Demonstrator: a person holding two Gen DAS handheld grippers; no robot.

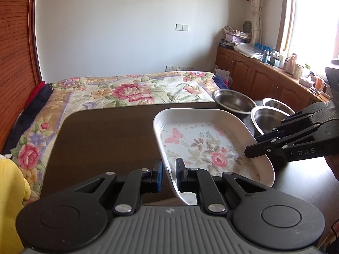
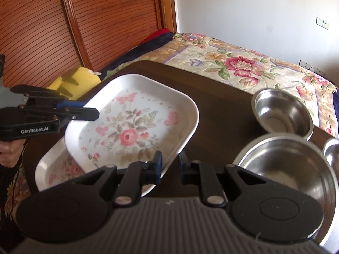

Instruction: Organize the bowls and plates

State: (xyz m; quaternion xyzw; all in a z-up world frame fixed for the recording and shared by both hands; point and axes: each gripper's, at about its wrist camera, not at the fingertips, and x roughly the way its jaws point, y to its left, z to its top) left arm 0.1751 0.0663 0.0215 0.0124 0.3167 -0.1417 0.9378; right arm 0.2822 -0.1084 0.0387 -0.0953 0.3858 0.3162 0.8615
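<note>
Plates sat at the near end of the dark counter [image 1: 106,131]: the top plate [image 2: 131,127], white with roses, was tilted up over a second plate [image 2: 55,169] lying flat beneath it. The left gripper [image 1: 169,170] had its jaws clamped on the top plate's left rim; the right gripper [image 2: 170,166] had its jaws clamped on the opposite rim, so the plate hung between them. Just to the right stood three steel bowls: a large bowl [image 2: 288,169] nearest the right gripper, a small bowl [image 2: 284,114] behind it, touching, and a third bowl [image 2: 332,152] at the edge. A flowered bed [image 1: 127,93] lay beyond the counter, a yellow cushion [image 2: 78,80] to the left.
</note>
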